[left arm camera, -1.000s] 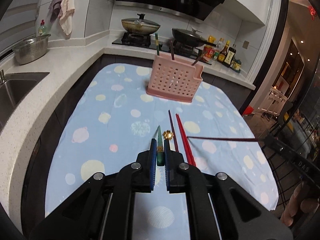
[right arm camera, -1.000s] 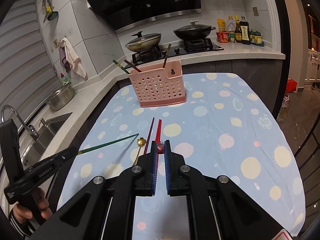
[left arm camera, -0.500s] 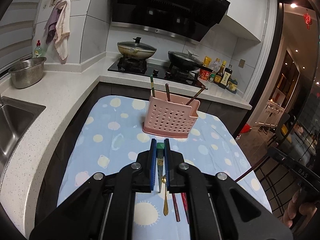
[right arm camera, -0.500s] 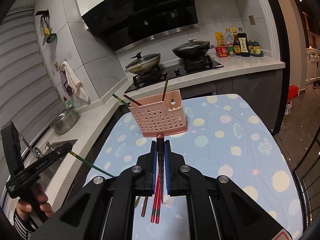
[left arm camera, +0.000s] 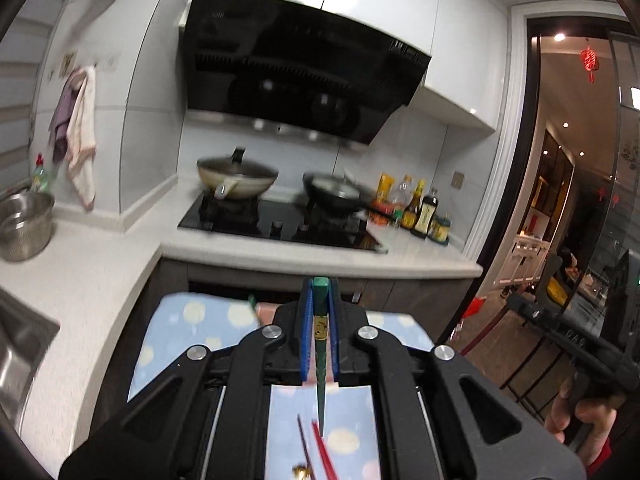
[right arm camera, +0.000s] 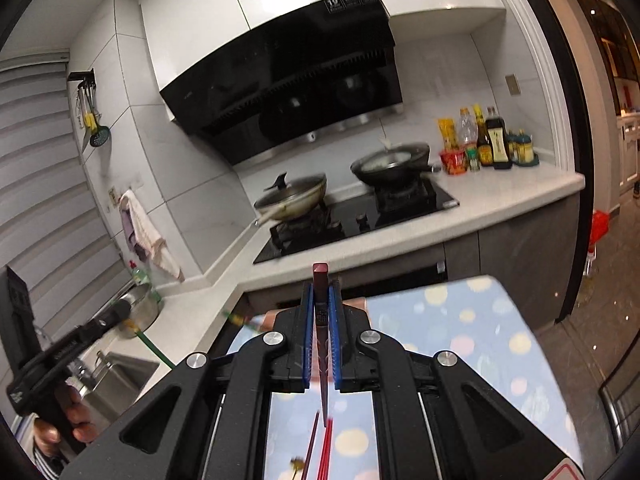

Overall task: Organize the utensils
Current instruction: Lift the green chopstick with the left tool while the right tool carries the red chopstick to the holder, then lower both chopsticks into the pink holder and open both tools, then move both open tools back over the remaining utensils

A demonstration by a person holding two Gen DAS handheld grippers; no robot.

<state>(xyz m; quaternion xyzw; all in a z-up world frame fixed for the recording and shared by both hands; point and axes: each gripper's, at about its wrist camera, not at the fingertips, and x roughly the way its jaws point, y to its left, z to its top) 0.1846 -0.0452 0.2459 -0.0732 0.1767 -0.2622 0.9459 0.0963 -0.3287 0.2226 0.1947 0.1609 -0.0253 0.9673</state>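
My left gripper [left arm camera: 319, 312] had its jaws clenched on a green chopstick [left arm camera: 321, 344], blunt end up, tip hanging over the spotted blue cloth [left arm camera: 200, 320] on the bench. My right gripper [right arm camera: 321, 312] gripped a dark red chopstick [right arm camera: 321, 320] the same way. Below lay two more chopsticks [right arm camera: 322, 448] and a gold spoon [left arm camera: 302, 472]; the pink holder [left arm camera: 266, 312] peeked out just beyond the jaws.

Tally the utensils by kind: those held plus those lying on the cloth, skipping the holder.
Chopsticks: 4 (held: green chopstick, maroon chopstick; lying: dark chopstick, red chopstick)
Spoons: 1 (gold spoon, lying)
Total: 5
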